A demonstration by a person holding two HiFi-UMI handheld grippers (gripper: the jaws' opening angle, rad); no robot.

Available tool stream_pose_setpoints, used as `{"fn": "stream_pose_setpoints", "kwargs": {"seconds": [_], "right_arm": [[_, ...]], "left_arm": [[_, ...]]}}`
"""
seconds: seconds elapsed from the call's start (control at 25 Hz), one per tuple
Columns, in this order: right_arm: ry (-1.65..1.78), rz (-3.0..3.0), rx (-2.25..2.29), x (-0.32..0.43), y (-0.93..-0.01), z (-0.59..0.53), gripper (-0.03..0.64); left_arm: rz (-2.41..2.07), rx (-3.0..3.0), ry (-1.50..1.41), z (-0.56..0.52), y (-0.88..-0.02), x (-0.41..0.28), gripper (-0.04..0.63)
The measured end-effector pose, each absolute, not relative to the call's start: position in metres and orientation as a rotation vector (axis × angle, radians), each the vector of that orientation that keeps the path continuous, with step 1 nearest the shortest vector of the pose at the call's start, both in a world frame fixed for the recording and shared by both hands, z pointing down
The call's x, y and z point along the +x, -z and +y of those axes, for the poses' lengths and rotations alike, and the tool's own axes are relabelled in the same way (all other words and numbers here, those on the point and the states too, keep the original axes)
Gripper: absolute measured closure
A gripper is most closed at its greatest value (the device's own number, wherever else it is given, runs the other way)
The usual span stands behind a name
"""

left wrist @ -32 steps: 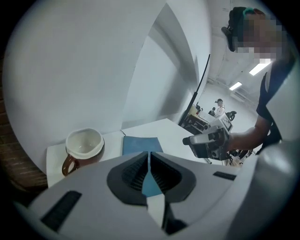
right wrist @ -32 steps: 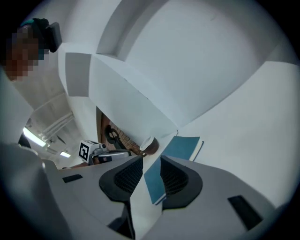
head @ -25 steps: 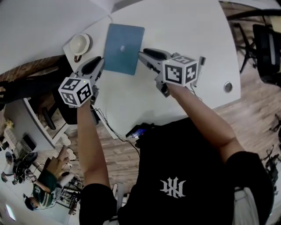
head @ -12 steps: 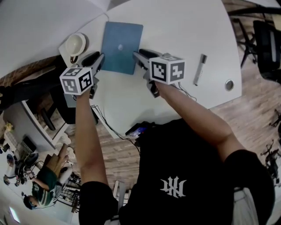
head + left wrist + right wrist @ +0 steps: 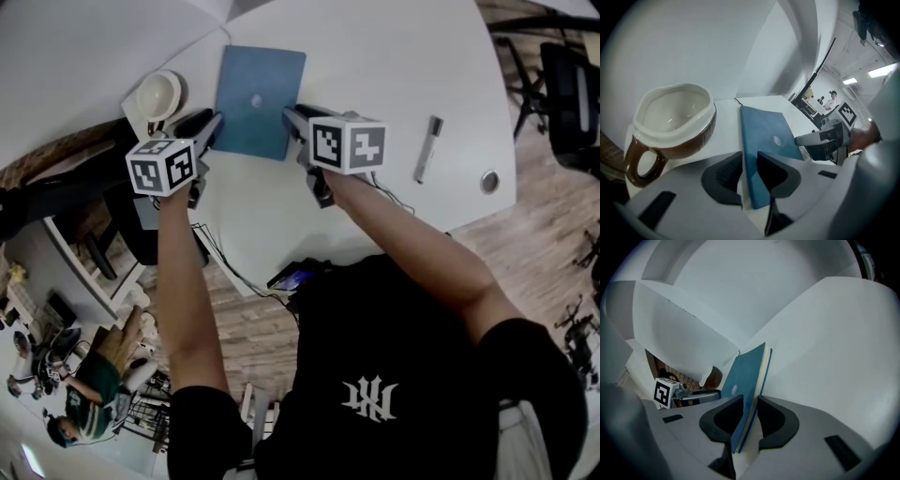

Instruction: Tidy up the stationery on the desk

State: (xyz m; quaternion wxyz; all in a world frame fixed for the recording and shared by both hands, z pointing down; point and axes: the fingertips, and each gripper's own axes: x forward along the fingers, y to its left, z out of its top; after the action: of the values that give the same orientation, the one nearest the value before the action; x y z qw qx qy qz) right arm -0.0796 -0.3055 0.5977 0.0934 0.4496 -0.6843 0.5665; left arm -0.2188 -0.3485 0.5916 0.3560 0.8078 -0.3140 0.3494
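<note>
Notebook [image 5: 260,101]: blue, closed, with a small pale mark in the middle of its cover. It lies on the white bench [image 5: 394,56] close to the left corner, its long sides running away from the person.

The right gripper [image 5: 750,411] is at the notebook's near right corner. Its jaws are turned on their side and clenched on that corner, with the cover against one jaw and the back against the other. The cream page edges show between the two covers.

The left gripper [image 5: 749,163] is at the near left corner. Its jaws have just been opening and now stand released, astride the notebook's left edge. One jaw is over the bare bench and the other over the cover, and a strip of bench and the book's edge show in the gap. Neither jaw presses on the book.

A mug [image 5: 157,94], brown outside and white inside, stands upright and empty at the bench's left corner, just beside the notebook and apart from it. Its handle points toward the near edge.

A grey pen [image 5: 427,148] lies well to the right of the notebook, roughly parallel to it. A round cap [image 5: 488,182] is set in the bench top near the right edge, just past the pen.
</note>
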Motion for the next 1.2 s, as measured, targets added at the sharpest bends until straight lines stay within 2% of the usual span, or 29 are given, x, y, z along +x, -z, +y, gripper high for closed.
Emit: {"fn": "stream_pose_setpoints", "kwargs": {"seconds": [0.12, 0.48, 1.2], "right_arm": [[-1.654, -2.018, 1.338, -0.079, -0.599, -0.306, 0.515], [-1.654, -1.999, 1.315, -0.078, -0.602, -0.306, 0.54], [-1.502, -1.999, 1.118, -0.036, -0.606, -0.274, 0.541]], "left_arm": [[-0.789, 2.074, -0.885, -0.348, -0.592, -0.216, 0.514], [-0.78, 2.021, -0.852, -0.346, -0.594, -0.215, 0.52], [-0.726, 1.943, -0.772, -0.265, -0.599, -0.175, 0.52]]}}
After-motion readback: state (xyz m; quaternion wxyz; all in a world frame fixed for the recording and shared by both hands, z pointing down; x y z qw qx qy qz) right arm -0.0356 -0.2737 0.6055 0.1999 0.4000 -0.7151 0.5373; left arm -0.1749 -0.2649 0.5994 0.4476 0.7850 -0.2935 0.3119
